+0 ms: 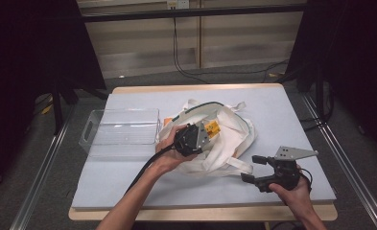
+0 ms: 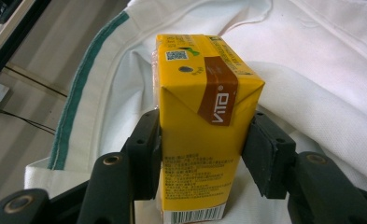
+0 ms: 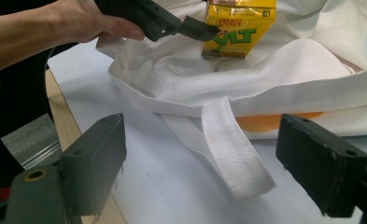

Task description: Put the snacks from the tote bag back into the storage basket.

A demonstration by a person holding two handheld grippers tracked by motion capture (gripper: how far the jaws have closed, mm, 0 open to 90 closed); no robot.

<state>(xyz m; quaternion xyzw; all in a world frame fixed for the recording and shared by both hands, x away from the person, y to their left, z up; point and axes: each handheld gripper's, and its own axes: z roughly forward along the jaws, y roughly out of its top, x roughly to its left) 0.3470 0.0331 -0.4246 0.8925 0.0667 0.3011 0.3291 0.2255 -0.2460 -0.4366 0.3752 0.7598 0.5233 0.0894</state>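
Fingers [image 2: 202, 154] clamp carton [image 2: 202, 116]; barcode visible here.

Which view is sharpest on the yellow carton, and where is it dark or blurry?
Left gripper view: yellow carton sharp and evenly lit, small print readable, between the left claw pads. Right gripper view: carton crisp farther off, the near right claw jaws soft. High view: white bag bright, carton tiny, both side edges of the frame black.
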